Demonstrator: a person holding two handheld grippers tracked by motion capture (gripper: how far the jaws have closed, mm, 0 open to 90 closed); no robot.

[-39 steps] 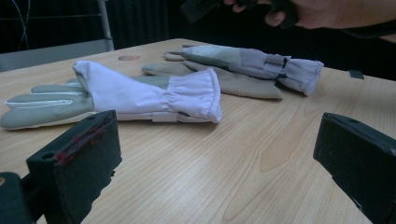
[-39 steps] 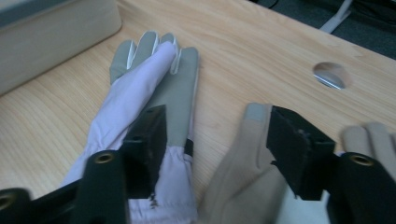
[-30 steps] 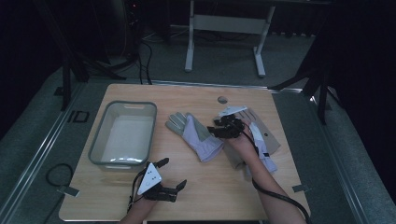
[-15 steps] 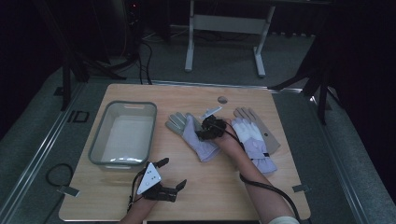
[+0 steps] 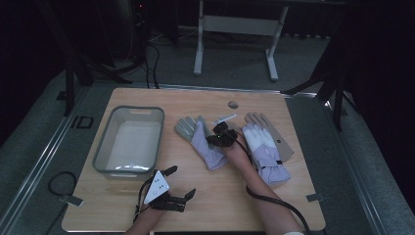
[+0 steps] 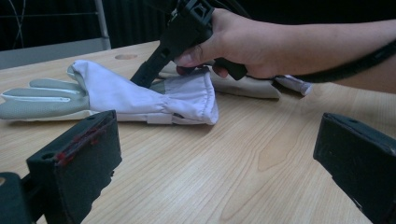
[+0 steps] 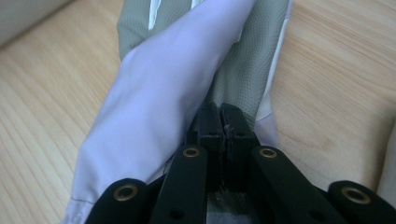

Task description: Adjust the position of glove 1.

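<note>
Two grey and lilac gloves lie flat on the wooden table (image 5: 215, 196). The left glove (image 5: 198, 137) lies near the middle, and the right glove (image 5: 266, 147) lies beside it to the right. My right gripper (image 5: 218, 139) points down onto the left glove (image 7: 163, 107). Its jaws have just been closing and now pinch the glove's fabric where the lilac back meets the grey mesh, fingertips (image 7: 210, 123) together. The left gripper view shows this glove (image 6: 140, 95) under the right gripper (image 6: 149, 72). My left gripper (image 5: 182, 181) rests open near the front edge, nothing between its jaws (image 6: 217, 163).
A clear plastic bin (image 5: 100, 156) with nothing visible in it stands on the left half of the table. A small round grey object (image 5: 233, 104) lies near the far edge. Bare wood stretches across the front between the two forearms.
My right gripper moved left from over the right glove to the left glove, sank onto it and closed its jaws on the fabric. The left gripper stayed put.
</note>
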